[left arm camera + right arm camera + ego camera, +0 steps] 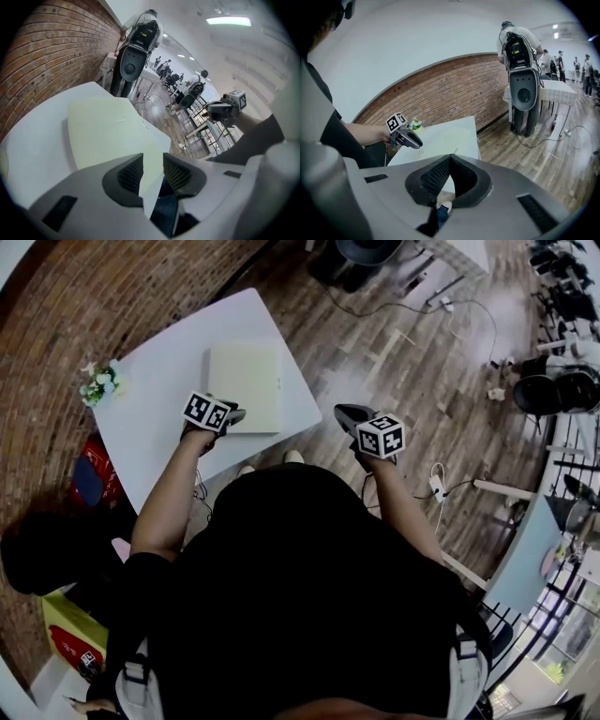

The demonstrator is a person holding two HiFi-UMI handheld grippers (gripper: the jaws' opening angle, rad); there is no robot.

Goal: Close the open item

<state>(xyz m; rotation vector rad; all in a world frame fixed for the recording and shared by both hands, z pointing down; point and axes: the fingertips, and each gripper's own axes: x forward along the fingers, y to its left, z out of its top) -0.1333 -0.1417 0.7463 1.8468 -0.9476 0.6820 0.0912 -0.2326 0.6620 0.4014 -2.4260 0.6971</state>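
A flat pale cream item (246, 385) lies closed on the white table (159, 399); in the left gripper view the cream item (108, 131) fills the middle. My left gripper (234, 414) hovers at its near left corner. Its jaws (153, 161) stand apart with a narrow gap, and the pale surface shows through that gap with no pad pressing on it. My right gripper (343, 412) hangs off the table's right side over the wooden floor. Its pads (450, 159) meet at the tips with nothing between them. From there I see the left gripper (410, 137) over the table.
A small pot of flowers (98, 382) stands at the table's far left corner by the brick wall. A red box (89, 479) sits on the floor to the left. A tall grey and black machine (524, 89) stands beyond the table. Cables (436, 486) lie on the floor at the right.
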